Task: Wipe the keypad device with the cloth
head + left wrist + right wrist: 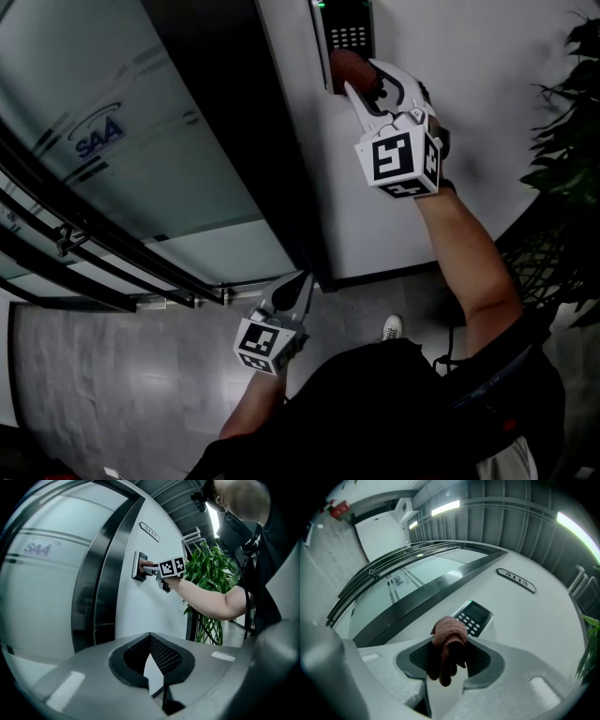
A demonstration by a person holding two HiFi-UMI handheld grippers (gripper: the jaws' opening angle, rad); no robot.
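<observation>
The black keypad device hangs on the white wall, a green light at its top; in the right gripper view the keypad device shows its white keys and dark screen. My right gripper is raised to it, shut on a bunched reddish-brown cloth. The cloth sticks out past the jaw tips, its front at the keypad's lower edge. My left gripper hangs low by the person's waist, shut and holding nothing. From the left gripper view, the right gripper and keypad device appear far off.
A frosted glass door with a blue logo and a dark metal frame lies left of the keypad. A number plate is on the wall beside it. A green plant stands at the right. Grey tiled floor lies below.
</observation>
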